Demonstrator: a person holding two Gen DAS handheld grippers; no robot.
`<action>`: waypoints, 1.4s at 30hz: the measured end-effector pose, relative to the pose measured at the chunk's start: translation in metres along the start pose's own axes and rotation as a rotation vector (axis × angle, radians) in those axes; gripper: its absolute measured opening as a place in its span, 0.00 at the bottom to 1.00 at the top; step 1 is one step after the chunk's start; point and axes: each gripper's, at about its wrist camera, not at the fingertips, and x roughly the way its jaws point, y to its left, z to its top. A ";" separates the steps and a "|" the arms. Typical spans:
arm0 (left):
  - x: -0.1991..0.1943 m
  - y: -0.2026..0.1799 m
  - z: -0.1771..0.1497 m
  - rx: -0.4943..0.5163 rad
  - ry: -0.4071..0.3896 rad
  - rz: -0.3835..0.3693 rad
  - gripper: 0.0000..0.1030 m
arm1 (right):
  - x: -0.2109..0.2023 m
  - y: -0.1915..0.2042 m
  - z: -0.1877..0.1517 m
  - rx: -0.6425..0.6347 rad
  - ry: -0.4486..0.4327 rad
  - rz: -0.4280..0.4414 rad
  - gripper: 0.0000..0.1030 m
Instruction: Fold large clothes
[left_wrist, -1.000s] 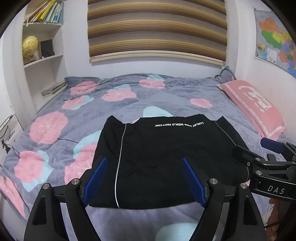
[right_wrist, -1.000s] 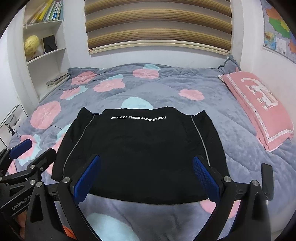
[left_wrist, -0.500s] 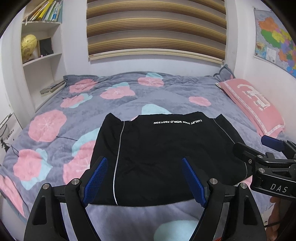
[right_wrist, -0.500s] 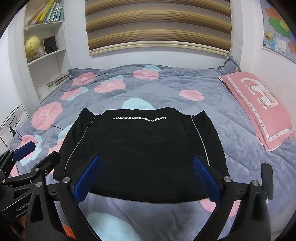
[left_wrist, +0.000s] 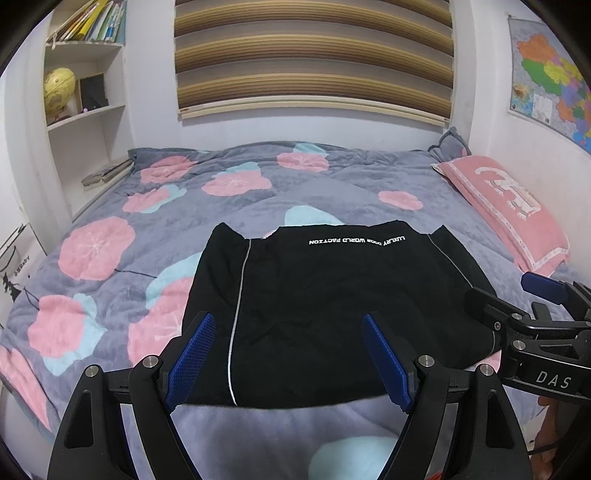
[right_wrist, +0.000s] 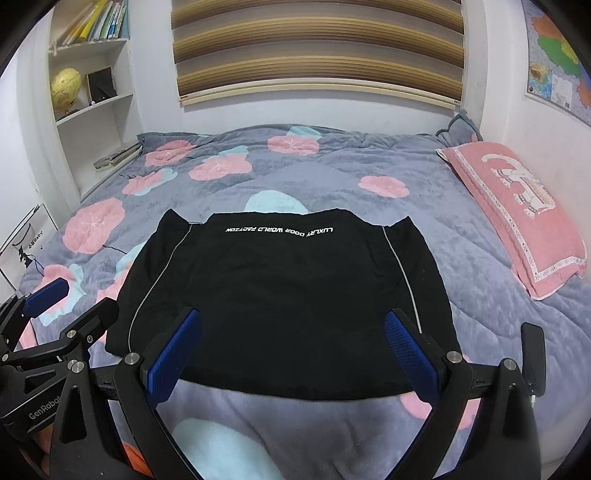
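So the black jacket (right_wrist: 280, 295) was already folded into a neat rectangle near the front edge of the floral duvet (right_wrist: 332, 177), and my left gripper (left_wrist: 288, 354) and right gripper (right_wrist: 291, 350) both hovered spread wide and empty, maybe one more fold left.

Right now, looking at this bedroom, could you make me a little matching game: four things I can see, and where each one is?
Things:
1. black garment
2. pink pillow
3. yellow globe
4. map

Places:
A. on a shelf at the left
B. on the right-hand wall
C. spread flat on the flowered bedspread, near its front edge
D. along the bed's right side

Pairs: 1-C, 2-D, 3-A, 4-B
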 end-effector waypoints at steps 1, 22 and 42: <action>0.000 0.000 0.000 0.000 0.001 0.000 0.80 | 0.000 0.001 -0.001 0.000 0.002 -0.001 0.97; 0.014 0.004 -0.002 0.011 0.027 0.010 0.80 | 0.018 0.000 -0.005 0.015 0.046 0.000 0.97; 0.018 0.003 -0.007 0.024 -0.007 0.035 0.80 | 0.027 -0.001 -0.008 0.016 0.064 -0.001 0.97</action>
